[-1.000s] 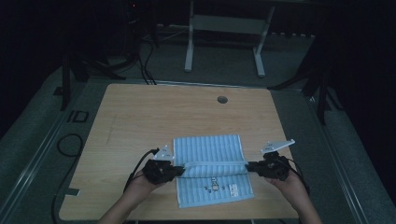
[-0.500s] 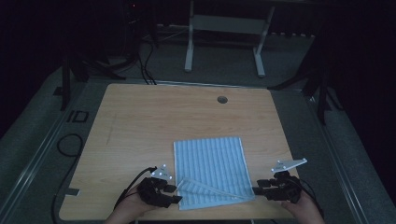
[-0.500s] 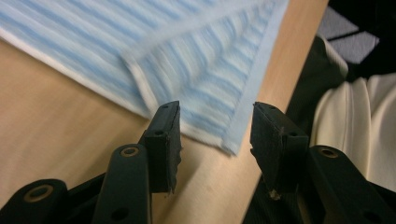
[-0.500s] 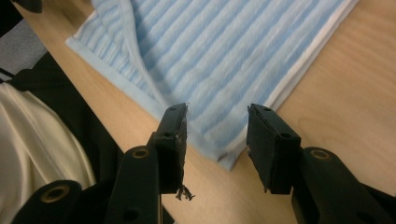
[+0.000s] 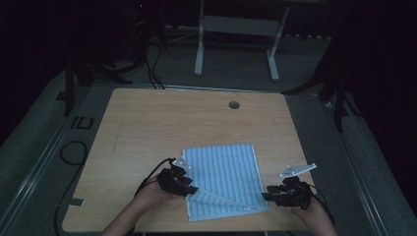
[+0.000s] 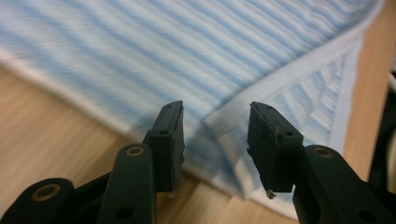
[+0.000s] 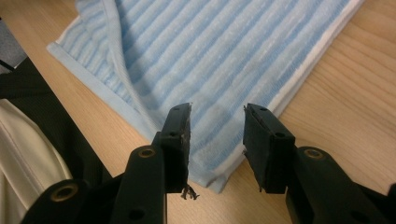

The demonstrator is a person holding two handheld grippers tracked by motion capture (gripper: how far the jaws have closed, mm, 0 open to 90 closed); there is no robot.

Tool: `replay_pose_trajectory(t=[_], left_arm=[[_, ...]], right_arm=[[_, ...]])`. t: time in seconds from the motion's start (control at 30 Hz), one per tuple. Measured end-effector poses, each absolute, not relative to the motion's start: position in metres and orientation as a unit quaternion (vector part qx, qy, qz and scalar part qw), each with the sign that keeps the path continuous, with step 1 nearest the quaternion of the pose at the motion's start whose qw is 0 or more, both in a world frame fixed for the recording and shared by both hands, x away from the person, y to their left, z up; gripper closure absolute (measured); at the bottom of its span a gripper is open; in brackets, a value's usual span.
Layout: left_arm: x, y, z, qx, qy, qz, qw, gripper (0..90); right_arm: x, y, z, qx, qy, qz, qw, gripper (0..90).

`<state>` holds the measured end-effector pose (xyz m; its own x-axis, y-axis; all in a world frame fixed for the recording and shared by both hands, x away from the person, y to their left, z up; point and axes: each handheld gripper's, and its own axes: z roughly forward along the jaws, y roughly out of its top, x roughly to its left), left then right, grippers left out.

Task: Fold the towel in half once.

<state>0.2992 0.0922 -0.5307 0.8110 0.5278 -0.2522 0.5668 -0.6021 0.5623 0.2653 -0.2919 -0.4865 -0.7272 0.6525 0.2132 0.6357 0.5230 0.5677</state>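
I have the left gripper [image 5: 193, 190] at the near left corner of the blue striped towel [image 5: 223, 169] and the right gripper [image 5: 265, 197] at its near right corner. The towel lies folded on the wooden surface [image 5: 147, 123], near the front edge, long axis running away from me. Both sets of jaws have just been opening and now stand apart, gripping nothing. In the left gripper view the towel [image 6: 196, 56] lies directly ahead of the jaws, its folded top layer ending in a diagonal white hem between them. In the right gripper view the towel corner [image 7: 219, 179] sits between and just below the jaws, untouched. I judge the fold released; each hand is equally near its own corner, so the next grasp would run forward along the near edge.
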Motion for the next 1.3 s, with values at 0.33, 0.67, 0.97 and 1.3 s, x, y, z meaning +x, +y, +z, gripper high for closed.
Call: replay_pose_trajectory(t=[0.33,0.67,0.97,1.3], left_arm=[[0.294,0.083,-0.534,0.902,0.299,-0.011,0.31,83.2],[0.261,0.077,-0.51,0.914,0.259,-0.02,0.311,84.5],[0.241,0.091,-0.524,0.918,0.262,-0.079,0.286,57.8],[0.252,0.102,-0.502,0.915,0.278,-0.046,0.288,46.2]], right_arm=[[0.266,-0.298,-0.489,0.38,0.868,0.319,0.018,61.2],[0.265,-0.304,-0.486,0.388,0.862,0.323,0.025,61.7],[0.264,-0.304,-0.485,0.386,0.865,0.318,0.024,60.2],[0.279,-0.301,-0.478,0.383,0.869,0.31,0.034,57.3]])
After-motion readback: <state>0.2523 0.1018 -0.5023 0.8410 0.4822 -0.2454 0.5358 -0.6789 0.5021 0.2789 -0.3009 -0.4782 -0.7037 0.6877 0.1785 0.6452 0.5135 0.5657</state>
